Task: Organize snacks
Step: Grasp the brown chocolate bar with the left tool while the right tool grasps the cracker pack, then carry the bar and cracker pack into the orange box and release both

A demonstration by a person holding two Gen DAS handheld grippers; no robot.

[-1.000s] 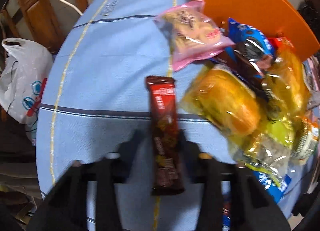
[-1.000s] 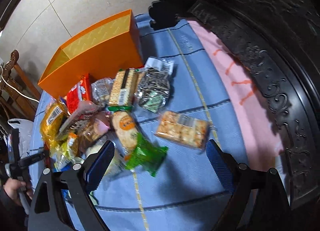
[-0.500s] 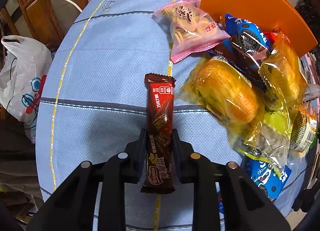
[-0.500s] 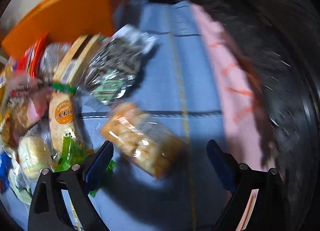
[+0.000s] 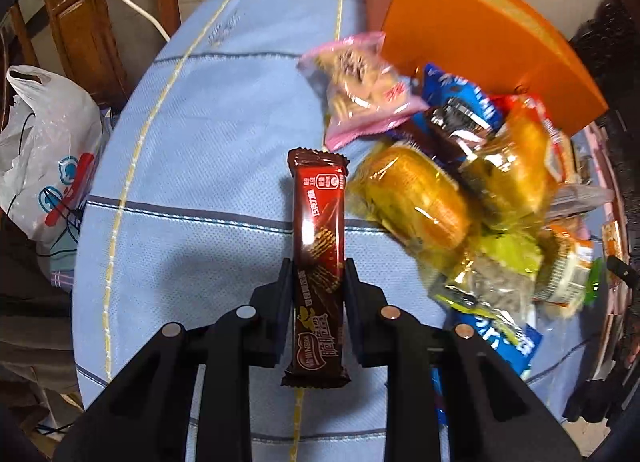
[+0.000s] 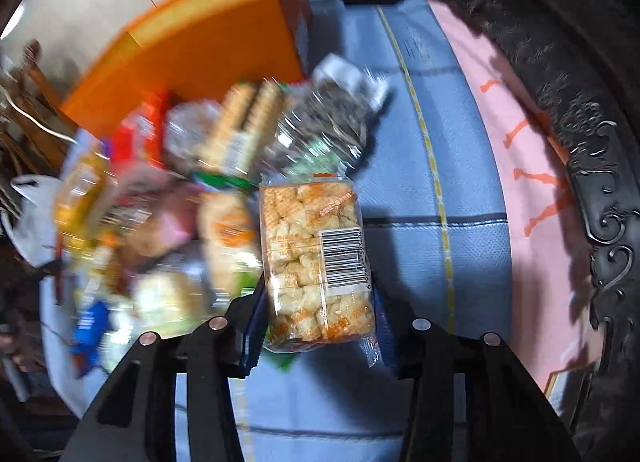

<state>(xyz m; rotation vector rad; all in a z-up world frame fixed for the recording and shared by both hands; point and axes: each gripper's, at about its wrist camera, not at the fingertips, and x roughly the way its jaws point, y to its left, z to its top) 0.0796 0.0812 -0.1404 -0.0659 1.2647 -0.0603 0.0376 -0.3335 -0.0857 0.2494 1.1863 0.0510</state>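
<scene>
Left wrist view first: the left hand-held gripper (image 5: 316, 282) is pinched tight on a chocolate wafer bar (image 5: 319, 230), jaws nearly closed on its narrow sides. The bar's long axis runs straight out along the fingers, top end sticking well past the tips, bottom end hanging back between them. The orange box (image 5: 472, 22) sits at the far end of the table (image 5: 192, 166), up and to the right of the bar, with the snack pile (image 5: 460, 198) lying in between. So if the box is where this goes, I'd say the bar has to travel forward and right, over the pile.

Right wrist view: pretty blurry on the pile side, but the held thing is sharp. The right hand-held gripper (image 6: 318, 302) has just been closing, and there's a clear pack of rice crackers (image 6: 316, 258) between the jaws now, gripped across its width near the lower end, with its length pointing away from the fingers. Here the orange box (image 6: 224, 42) sits up and to the left, beyond the pile (image 6: 192, 190). The pack looks closer to the box's near corner than the bar is, so my guess is the right hand gets there first.
</scene>
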